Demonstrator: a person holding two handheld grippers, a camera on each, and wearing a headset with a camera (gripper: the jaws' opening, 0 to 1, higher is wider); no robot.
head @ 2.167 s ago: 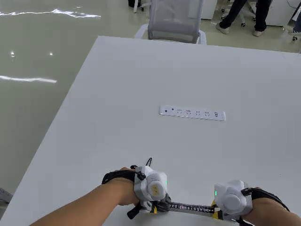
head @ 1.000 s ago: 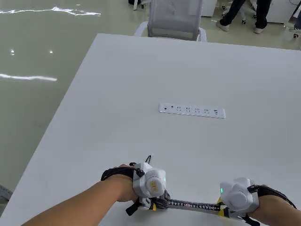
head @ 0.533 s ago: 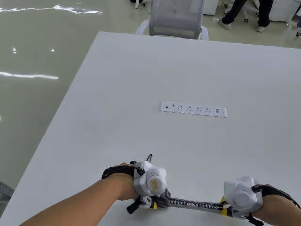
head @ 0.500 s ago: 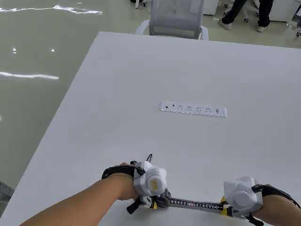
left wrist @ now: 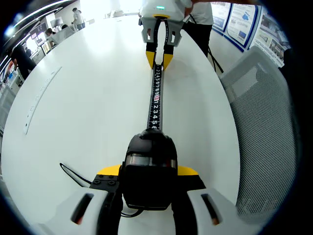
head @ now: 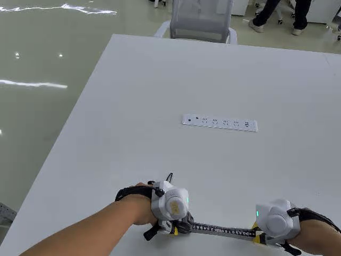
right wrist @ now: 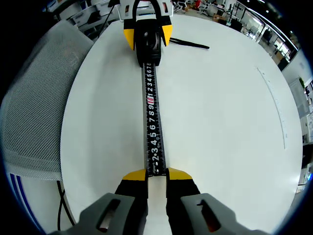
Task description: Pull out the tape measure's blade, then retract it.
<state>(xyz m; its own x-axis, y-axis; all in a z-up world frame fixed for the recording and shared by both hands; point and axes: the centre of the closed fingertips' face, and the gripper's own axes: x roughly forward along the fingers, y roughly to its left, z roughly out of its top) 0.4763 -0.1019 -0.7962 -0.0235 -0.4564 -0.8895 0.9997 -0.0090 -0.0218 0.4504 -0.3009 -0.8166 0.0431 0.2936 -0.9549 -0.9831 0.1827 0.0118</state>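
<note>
At the near edge of the table [head: 213, 80] the left gripper [left wrist: 149, 172] clamps the tape measure [left wrist: 149, 154] by its solid body while the right gripper [right wrist: 156, 174] pinches the tip of the blade [right wrist: 152, 112], a thin springy strip likely to snap back if released

Two grippers [head: 178, 229] [head: 256, 235], one tape measure [left wrist: 149, 161], one power strip [head: 219, 122], one table [head: 186, 80], two chairs [head: 201, 18] [left wrist: 264, 122]
</note>
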